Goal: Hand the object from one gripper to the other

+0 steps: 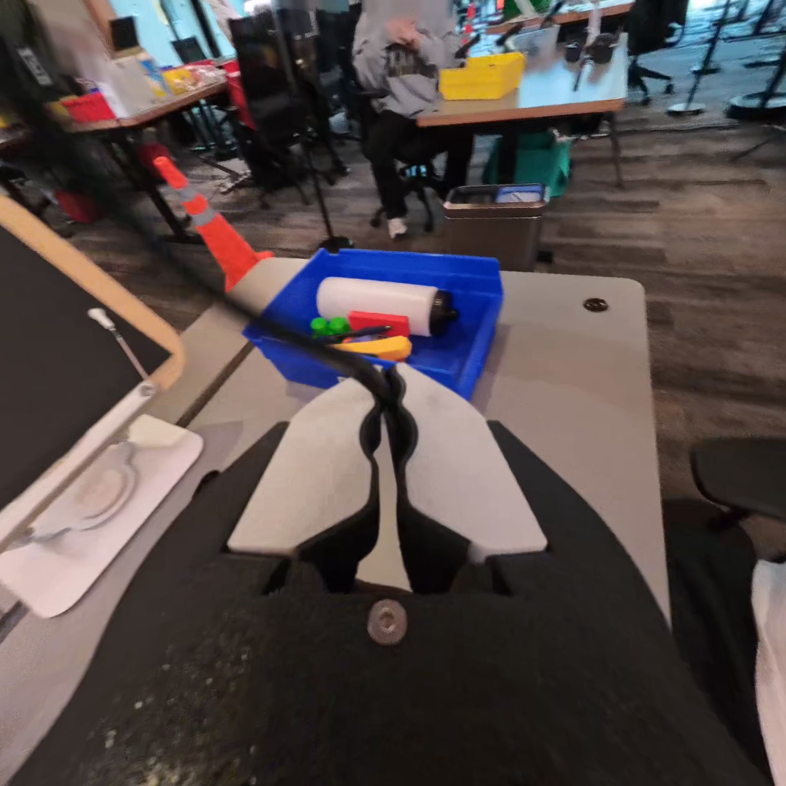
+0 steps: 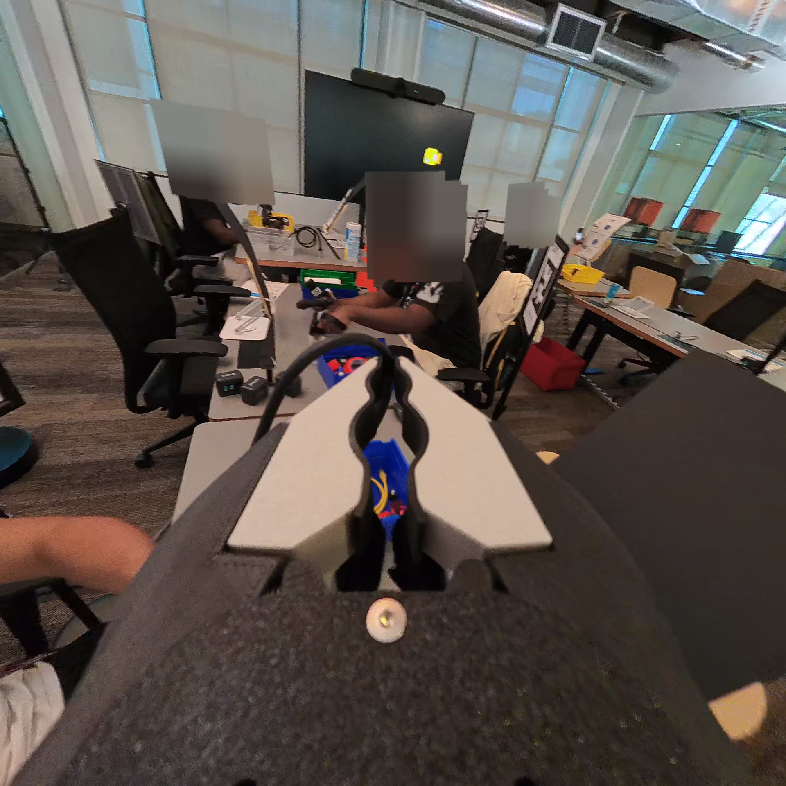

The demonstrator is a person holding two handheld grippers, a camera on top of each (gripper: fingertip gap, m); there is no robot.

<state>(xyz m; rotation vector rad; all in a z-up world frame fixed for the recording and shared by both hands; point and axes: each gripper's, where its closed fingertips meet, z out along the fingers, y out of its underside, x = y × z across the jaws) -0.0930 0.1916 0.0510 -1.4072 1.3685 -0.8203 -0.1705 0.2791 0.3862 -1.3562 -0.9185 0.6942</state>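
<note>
The left gripper (image 1: 388, 385) is clamped on a black cable (image 1: 297, 336), pinched between its fingertips. From the tips the cable runs away up and to the left, passing over the near corner of a blue bin (image 1: 476, 365) that sits just ahead of the gripper on a grey table (image 1: 574, 404). Inside the bin, from left to right, lie green pieces (image 1: 328, 326), a red block (image 1: 378, 322), a yellow piece (image 1: 383, 346) and a white bottle (image 1: 378, 303) with a dark cap. To the gripper's left stands a dark board (image 1: 55, 361) with a wooden frame; farther ahead on the left is an orange cone (image 1: 221, 242).

The right gripper (image 2: 388, 369) is also closed on the black cable (image 2: 297, 370), gripped at the very tips. The cable arches up from the tips and curves down to the gripper's left. Below the tips, through the gap between the fingers, a blue bin (image 2: 385, 457) with small parts shows on the table. A bare forearm (image 2: 72, 548) lies low on the gripper's left.
</note>
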